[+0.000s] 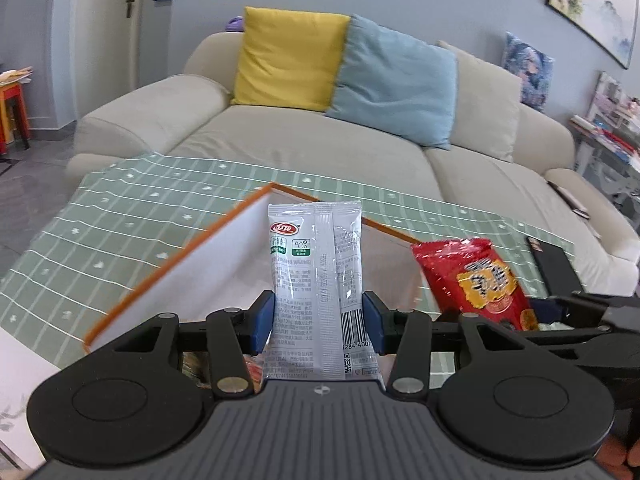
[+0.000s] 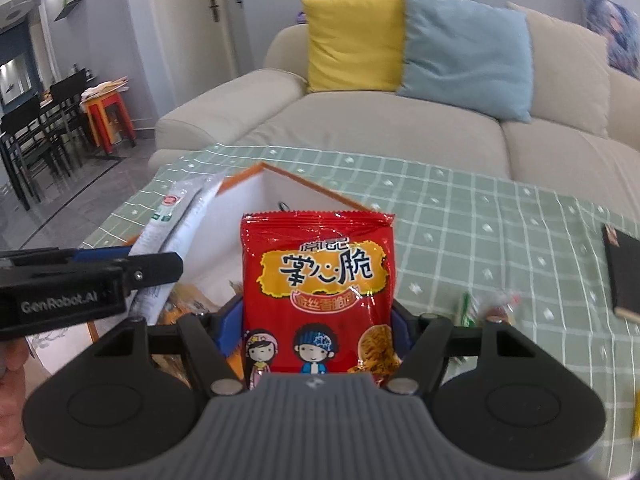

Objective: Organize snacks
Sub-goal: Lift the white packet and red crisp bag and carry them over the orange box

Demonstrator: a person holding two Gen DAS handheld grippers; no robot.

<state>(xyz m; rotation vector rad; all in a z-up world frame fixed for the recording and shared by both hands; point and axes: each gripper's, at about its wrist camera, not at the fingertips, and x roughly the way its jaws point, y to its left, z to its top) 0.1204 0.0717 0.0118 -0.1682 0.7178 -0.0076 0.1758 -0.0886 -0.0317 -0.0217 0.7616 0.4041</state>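
Note:
My left gripper (image 1: 318, 322) is shut on a silver-grey snack packet (image 1: 316, 264), held upright over the white box with an orange rim (image 1: 176, 258). My right gripper (image 2: 316, 324) is shut on a red snack bag (image 2: 318, 280) with yellow lettering and cartoon faces, held upright at the box's (image 2: 304, 184) near edge. The red bag (image 1: 476, 276) also shows to the right in the left wrist view. The left gripper (image 2: 120, 268) and its grey packet (image 2: 168, 224) show at the left of the right wrist view. More snacks (image 2: 188, 300) lie inside the box.
The box stands on a table with a green checked cloth (image 2: 480, 240). Small wrapped snacks (image 2: 488, 308) lie on the cloth to the right. A dark notebook (image 2: 624, 272) lies at the far right. A beige sofa (image 2: 380, 128) with yellow and blue cushions stands behind.

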